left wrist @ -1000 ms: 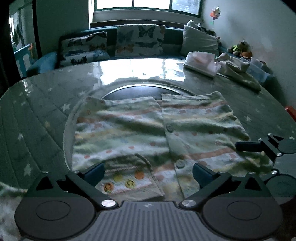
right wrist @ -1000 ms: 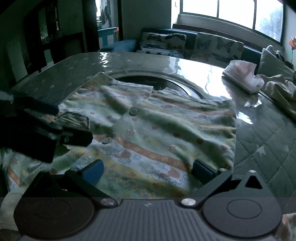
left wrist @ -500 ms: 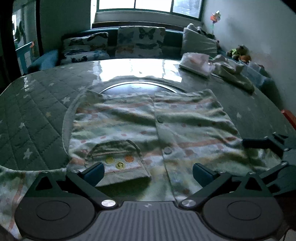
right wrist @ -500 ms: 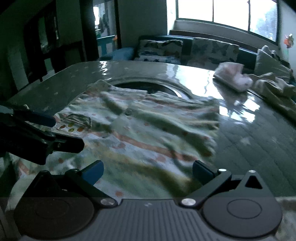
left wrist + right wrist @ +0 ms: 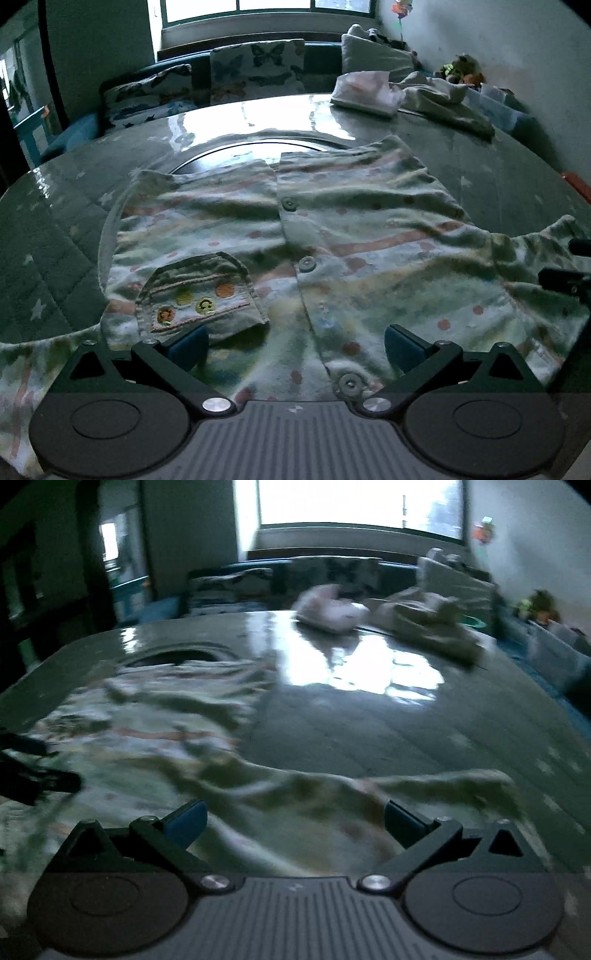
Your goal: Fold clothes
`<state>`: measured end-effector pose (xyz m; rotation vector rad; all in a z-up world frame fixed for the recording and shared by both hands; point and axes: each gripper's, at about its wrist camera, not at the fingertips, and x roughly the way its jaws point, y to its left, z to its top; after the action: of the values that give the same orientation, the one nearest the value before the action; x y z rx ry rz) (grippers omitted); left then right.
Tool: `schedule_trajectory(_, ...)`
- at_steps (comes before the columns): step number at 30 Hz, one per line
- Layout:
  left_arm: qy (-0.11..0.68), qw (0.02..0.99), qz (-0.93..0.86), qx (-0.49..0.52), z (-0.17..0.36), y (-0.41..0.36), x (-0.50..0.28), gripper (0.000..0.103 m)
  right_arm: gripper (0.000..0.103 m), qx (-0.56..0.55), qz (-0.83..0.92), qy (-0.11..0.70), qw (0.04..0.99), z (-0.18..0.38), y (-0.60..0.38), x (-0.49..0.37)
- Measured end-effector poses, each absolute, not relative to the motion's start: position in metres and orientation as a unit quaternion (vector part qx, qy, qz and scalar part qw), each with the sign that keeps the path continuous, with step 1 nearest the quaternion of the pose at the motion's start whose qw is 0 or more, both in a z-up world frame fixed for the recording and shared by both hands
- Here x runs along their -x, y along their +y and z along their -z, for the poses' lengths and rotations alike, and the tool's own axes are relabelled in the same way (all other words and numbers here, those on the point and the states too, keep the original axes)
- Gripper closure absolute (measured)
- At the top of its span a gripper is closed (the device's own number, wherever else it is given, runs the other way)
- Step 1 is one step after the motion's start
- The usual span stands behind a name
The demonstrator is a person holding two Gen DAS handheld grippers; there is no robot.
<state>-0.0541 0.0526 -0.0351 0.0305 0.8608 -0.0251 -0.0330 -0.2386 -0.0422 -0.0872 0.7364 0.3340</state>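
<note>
Two views. Left wrist: left gripper [image 5: 295,339] fingers wide apart, holding nothing, buttoned pajama shirt [image 5: 295,258] spread flat on the table [image 5: 55,221] right ahead, placket running away. Right wrist (blurry): right gripper [image 5: 295,819] equally wide over the shirt's sleeve [image 5: 424,786].

You are in a home living room: a sofa [image 5: 317,55] with butterfly cushions [image 5: 258,66] sits under the far window [image 5: 258,5], soft toys [image 5: 461,68] lie far right, and laundry [image 5: 436,96] is heaped on the quilted, star-patterned desk [image 5: 55,236].
</note>
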Motion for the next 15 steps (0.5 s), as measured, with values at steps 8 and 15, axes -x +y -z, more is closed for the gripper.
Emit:
schedule_trajectory(8, 0.417, 0.907, 0.042, -0.04, 0.031, 0.032, 0.05, 0.0, 0.0, 0.04, -0.087, 0.348, 0.933, 0.054, -0.285, 0.03)
schedule_trajectory(15, 0.42, 0.902, 0.073, -0.065, 0.033, 0.008, 0.045, 0.0, 0.0, 0.015, -0.03, 0.343, 0.939, 0.054, -0.314, 0.025)
